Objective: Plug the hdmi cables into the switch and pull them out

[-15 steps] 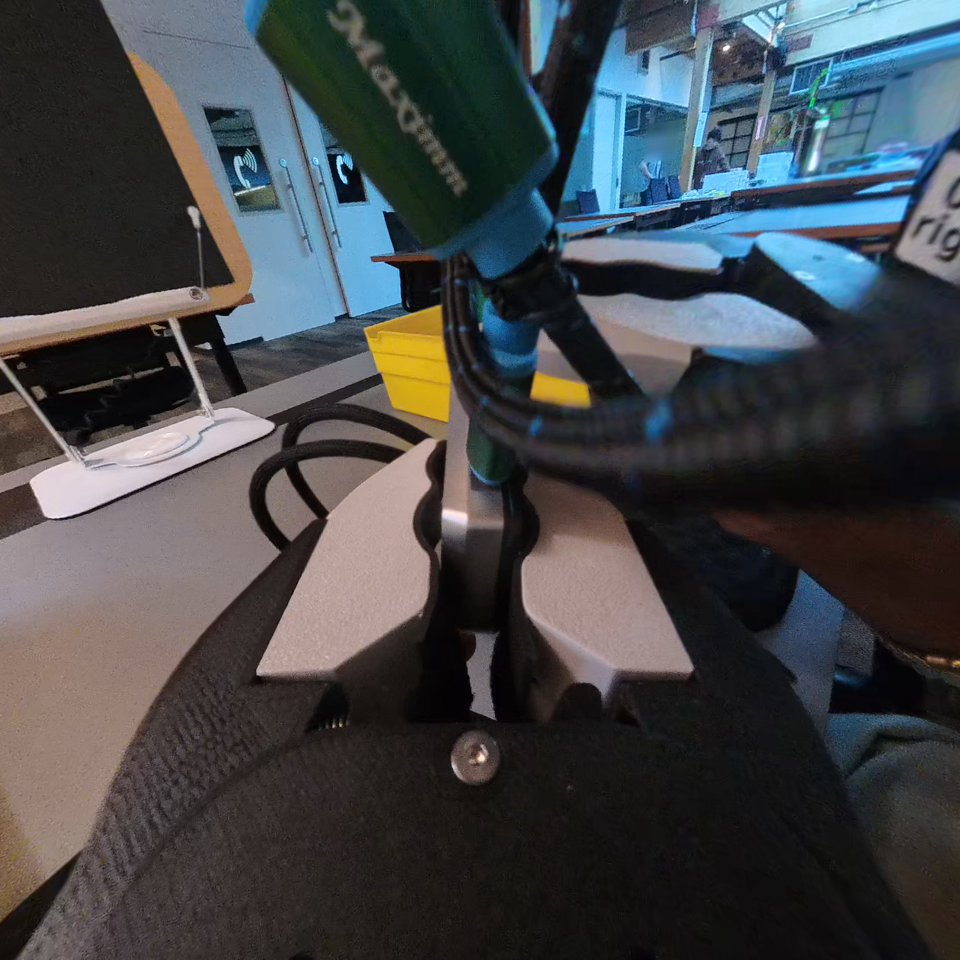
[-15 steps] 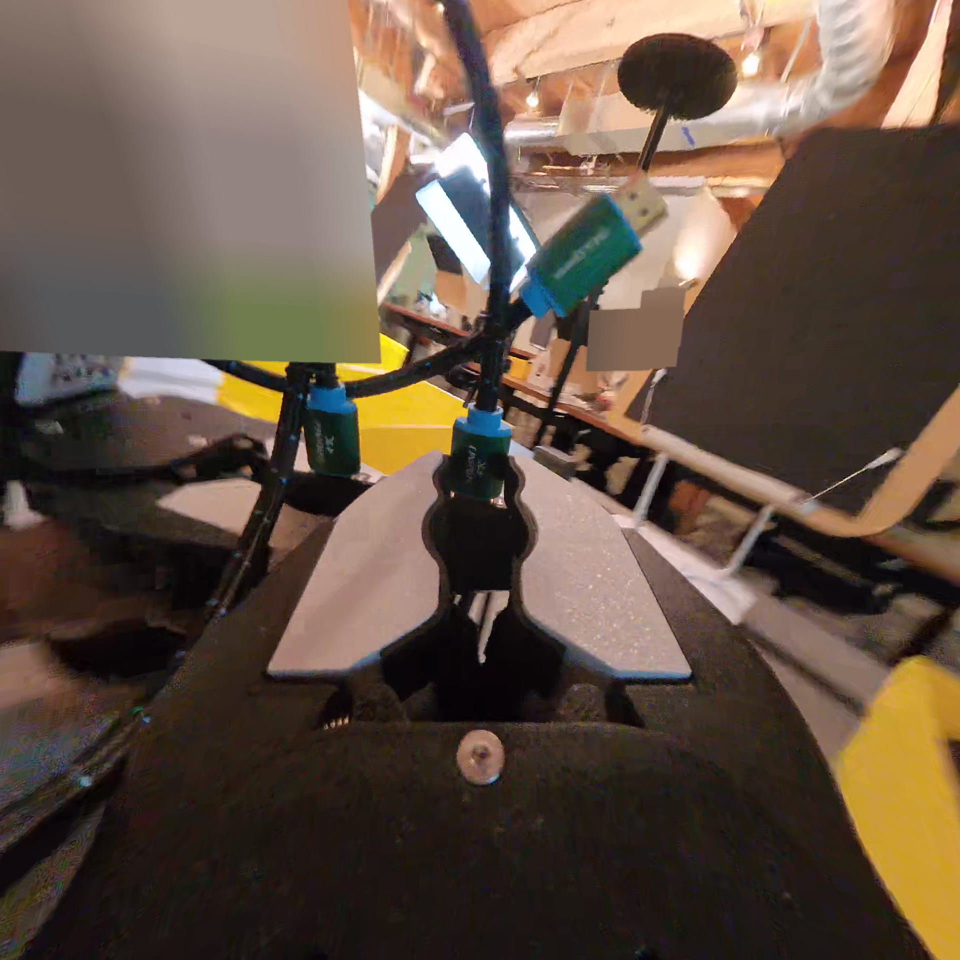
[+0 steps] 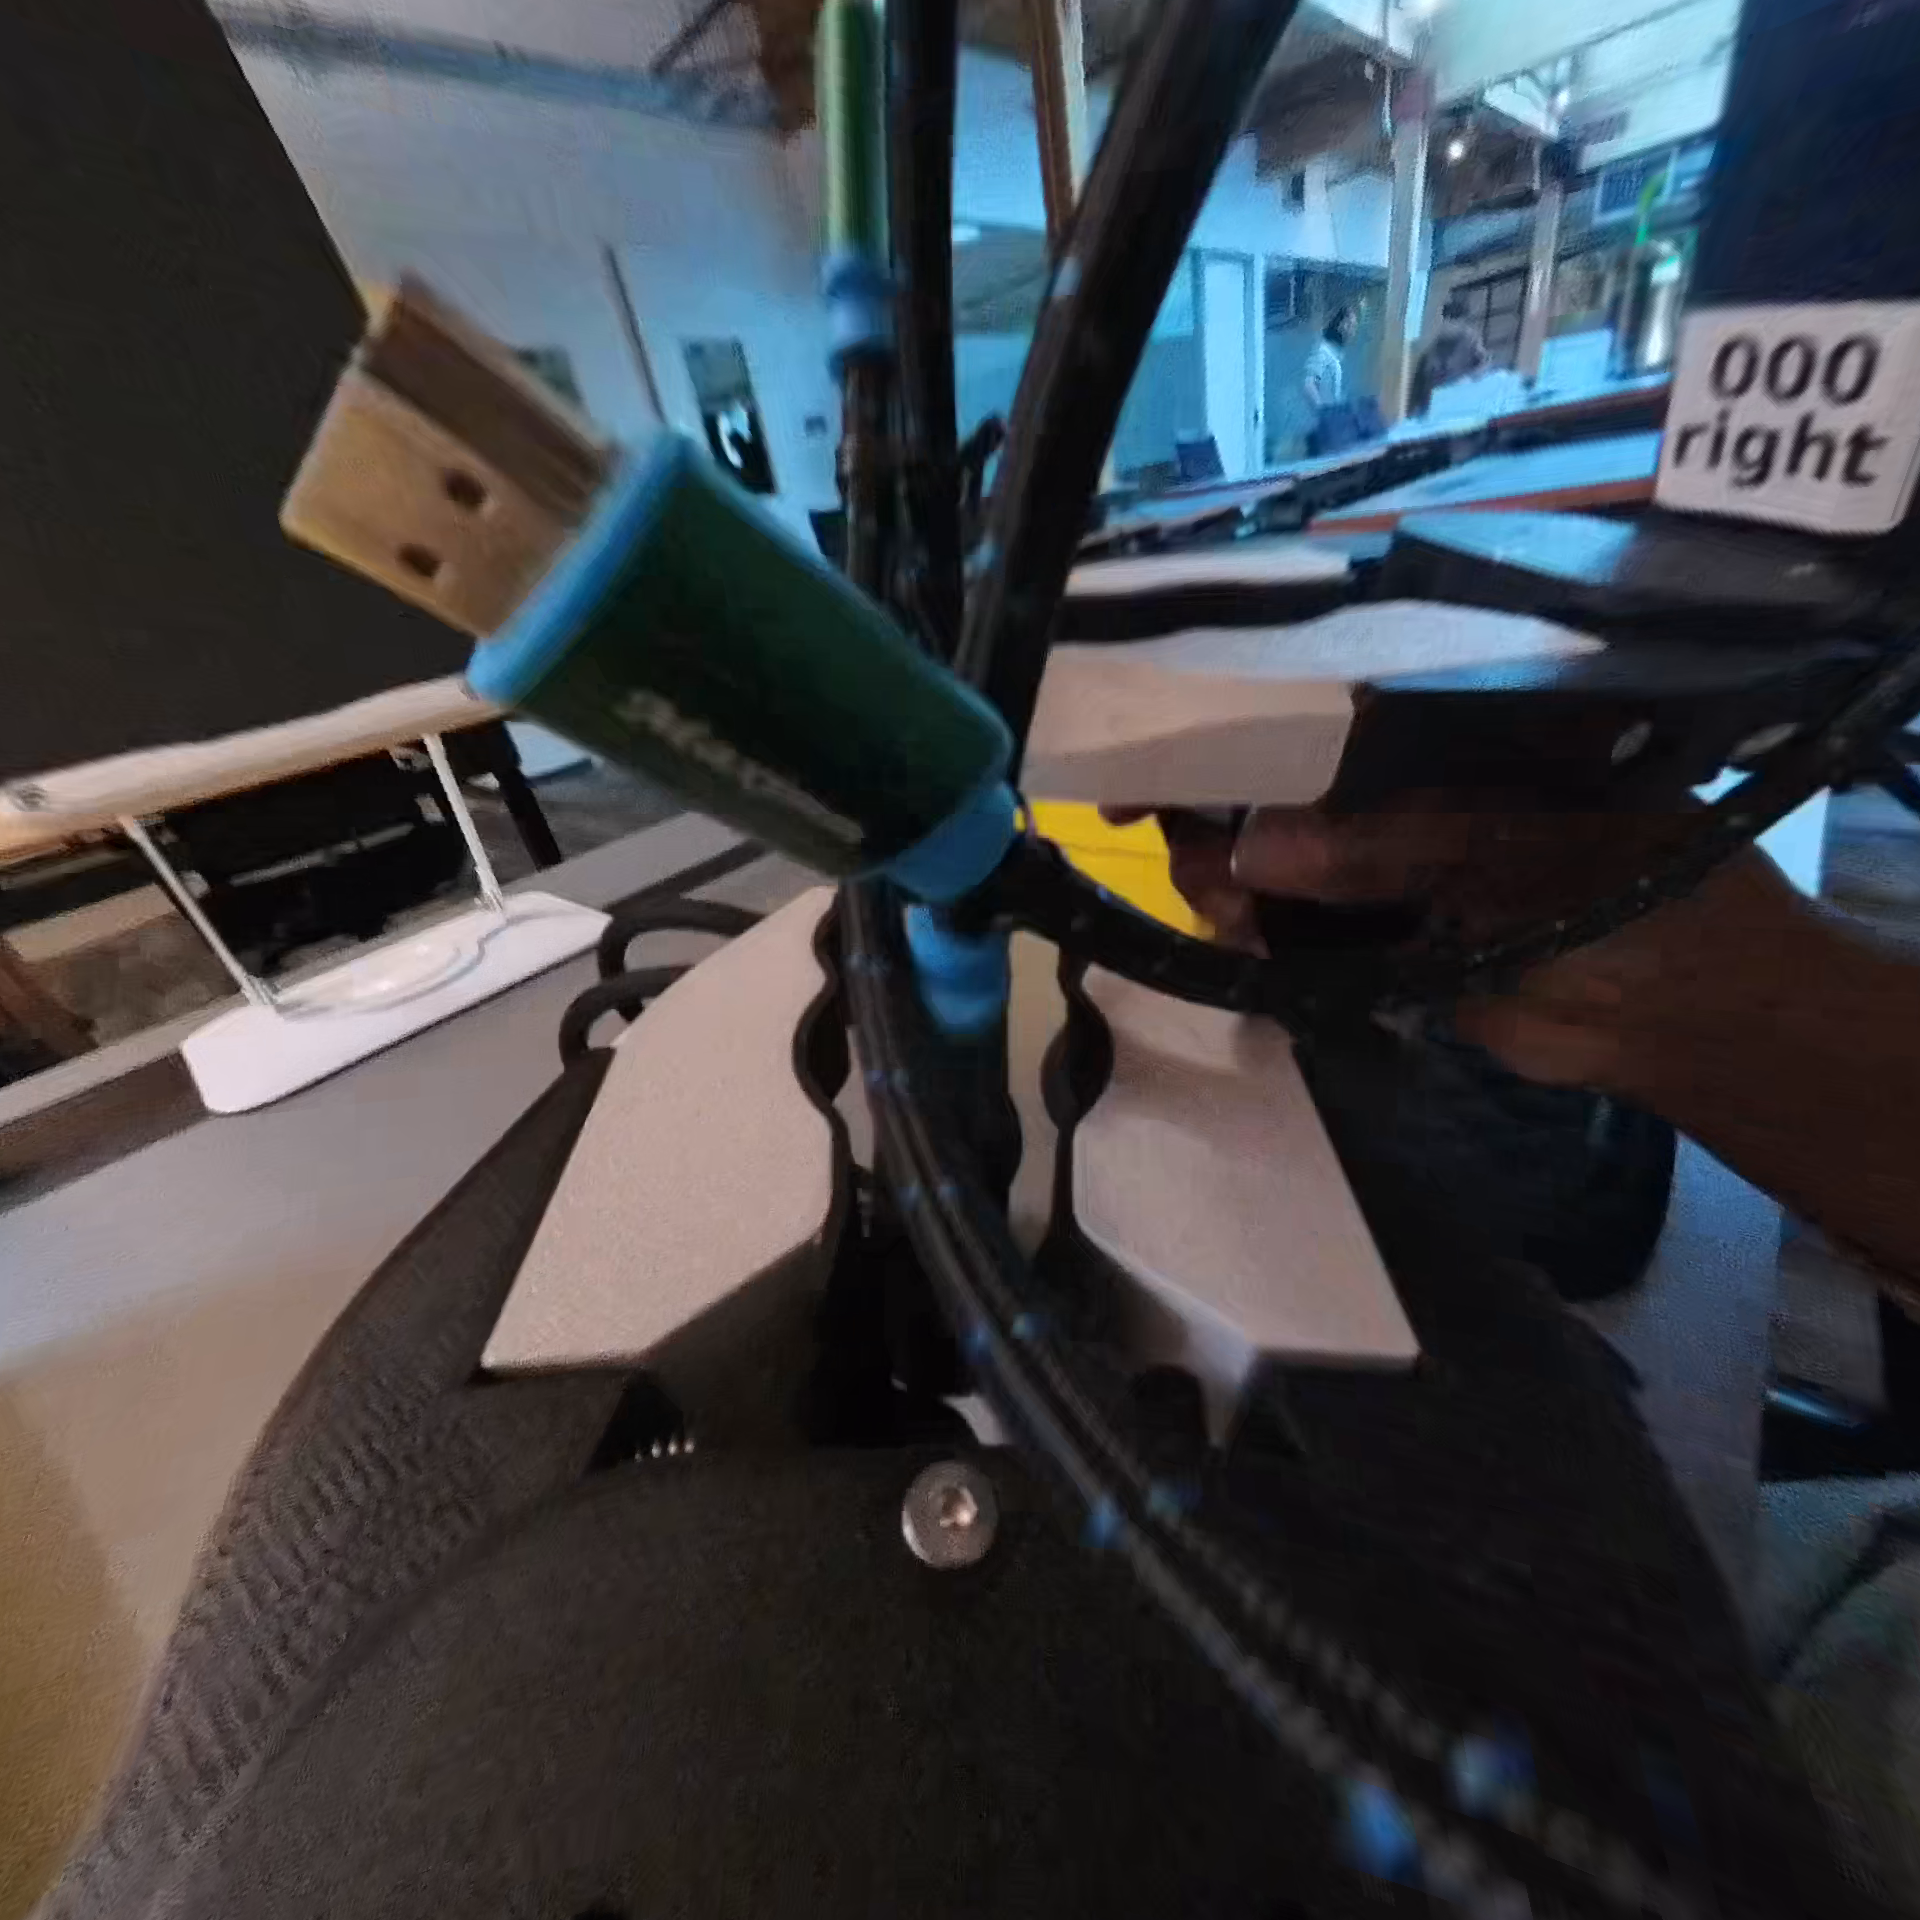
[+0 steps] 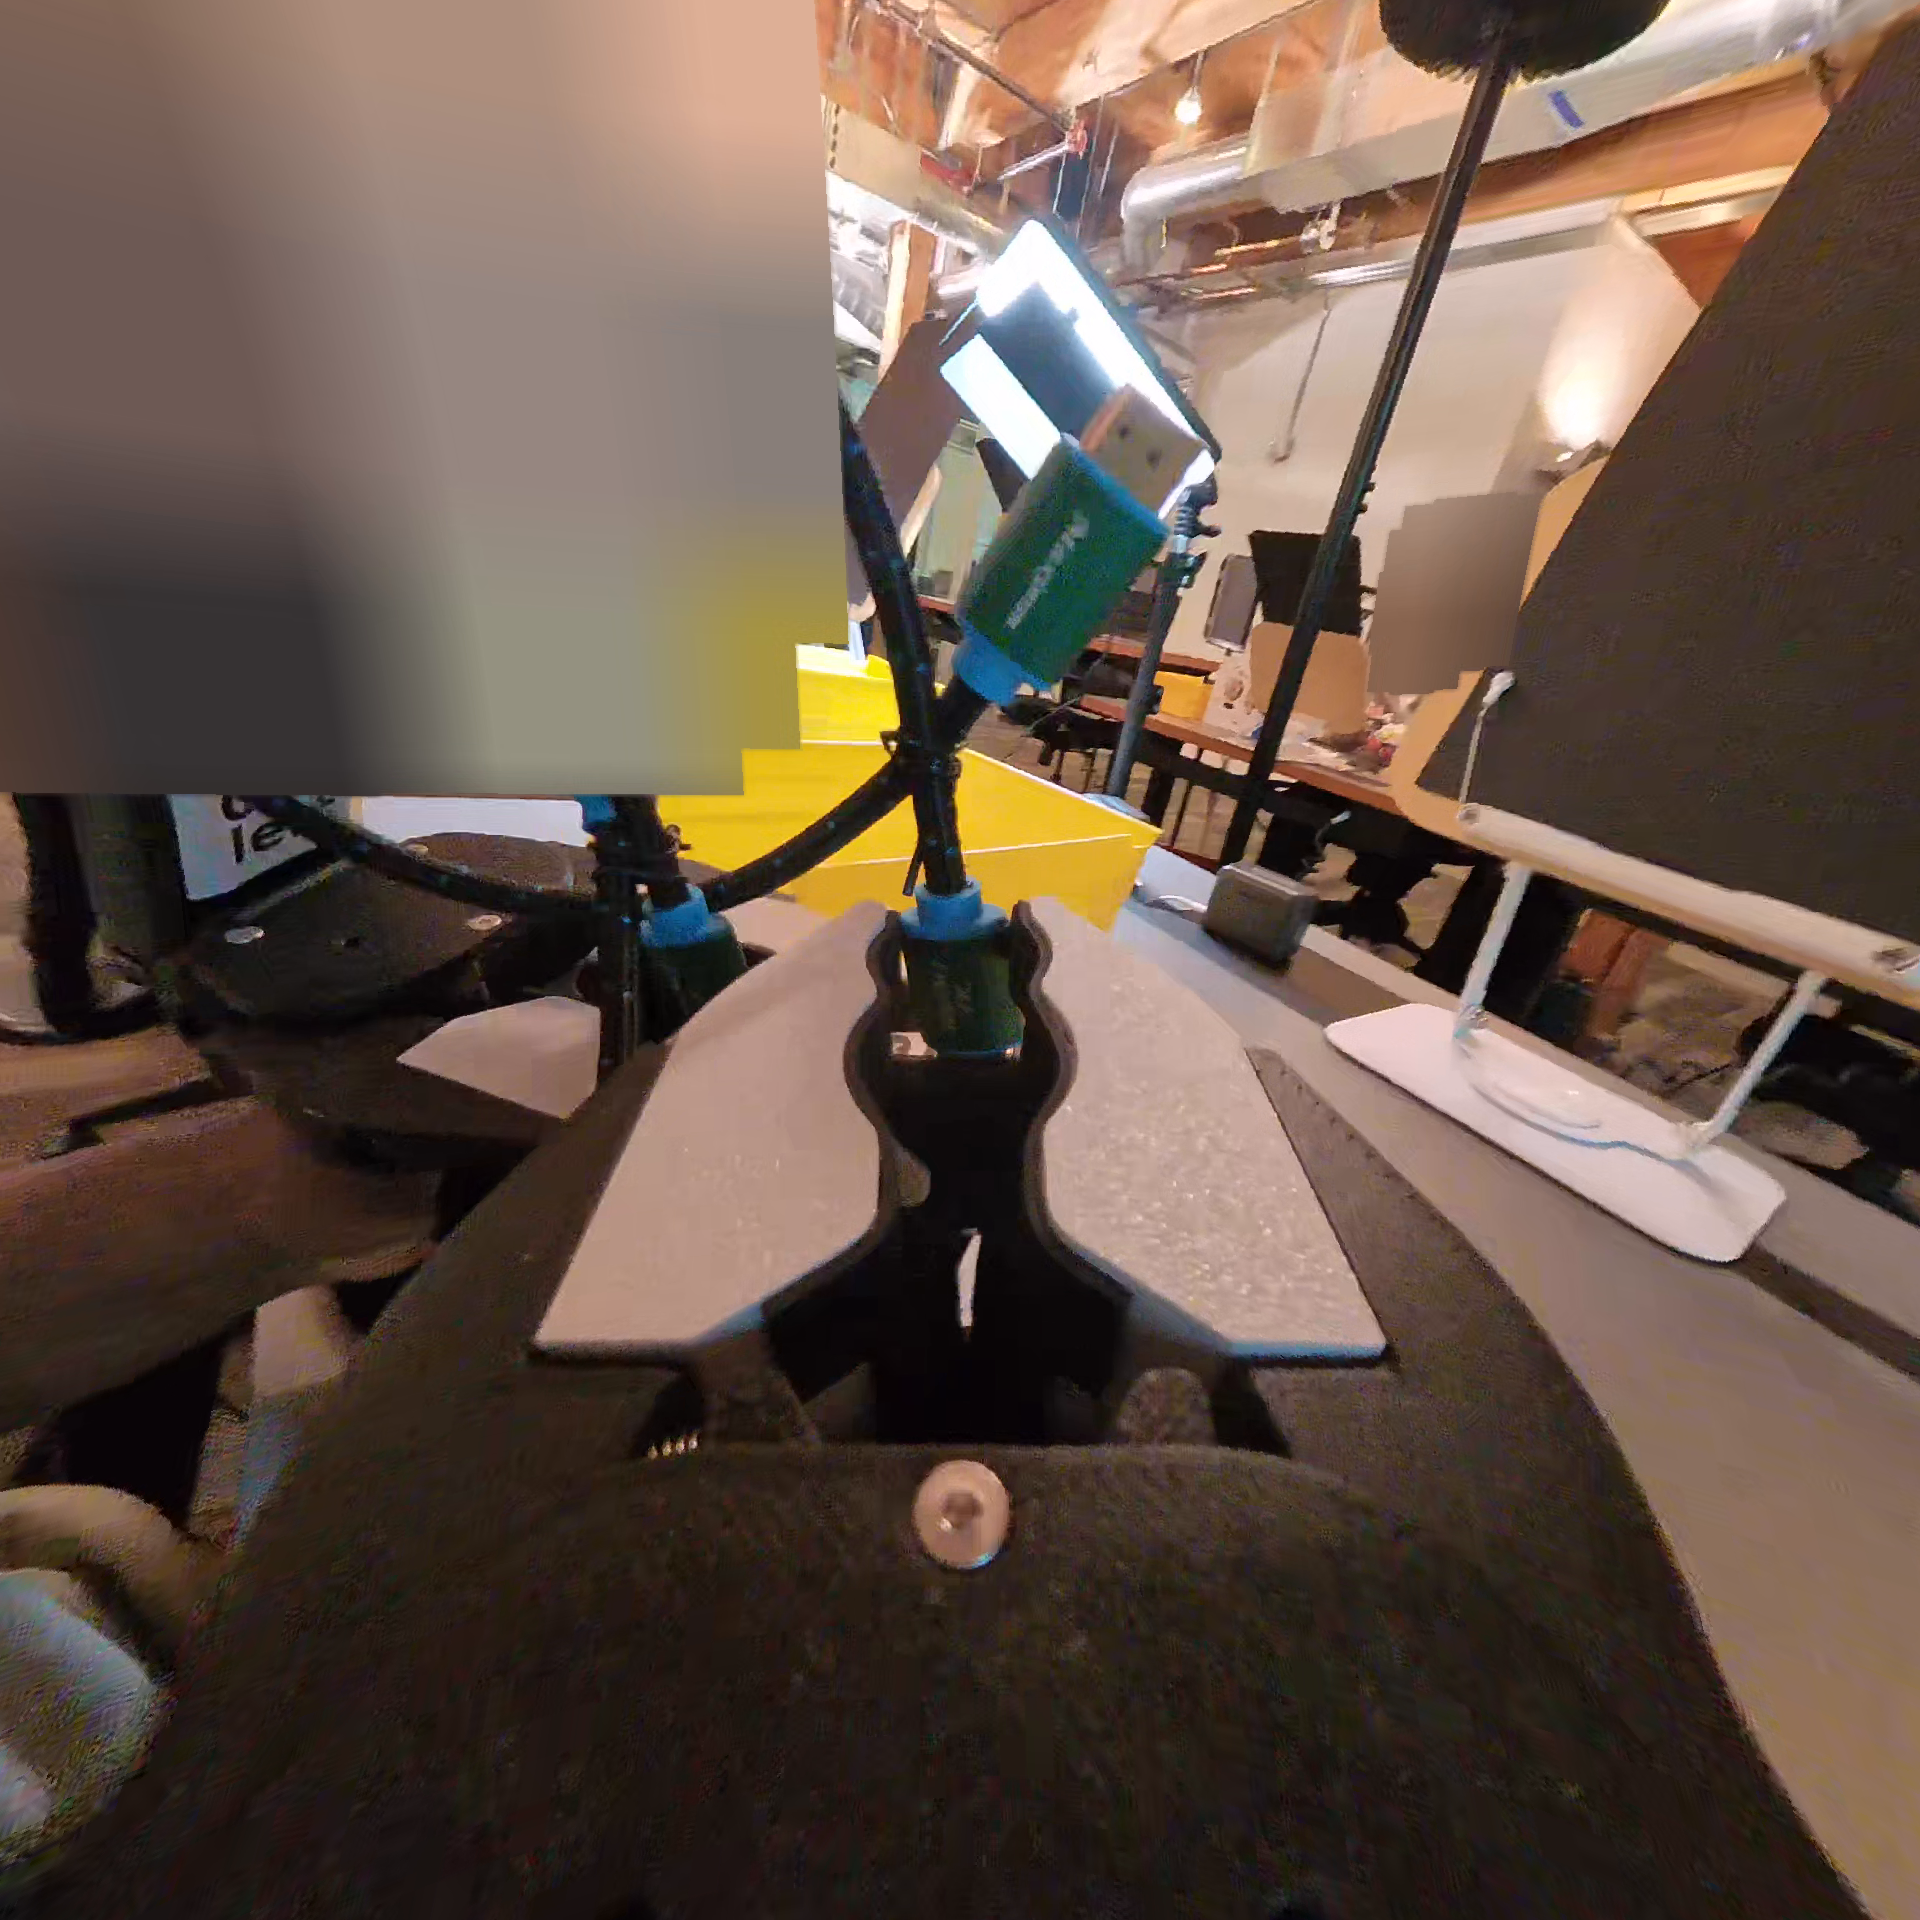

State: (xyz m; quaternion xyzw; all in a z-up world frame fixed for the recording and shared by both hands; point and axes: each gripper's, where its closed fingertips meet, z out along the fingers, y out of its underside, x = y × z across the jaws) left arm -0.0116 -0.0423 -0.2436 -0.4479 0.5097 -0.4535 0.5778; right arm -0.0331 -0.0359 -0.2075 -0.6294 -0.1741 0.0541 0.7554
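Both grippers are up off the worktop (image 4: 1558,1455). The right gripper (image 4: 961,997) is clenched on a green HDMI plug (image 4: 956,997), cable rising straight out along its fingers. The left gripper (image 3: 940,1049) grips another plug (image 3: 961,1029) just alongside. A free plug (image 3: 665,644) dangles between them, gold tip tilted upward. I cannot make out the switch itself.
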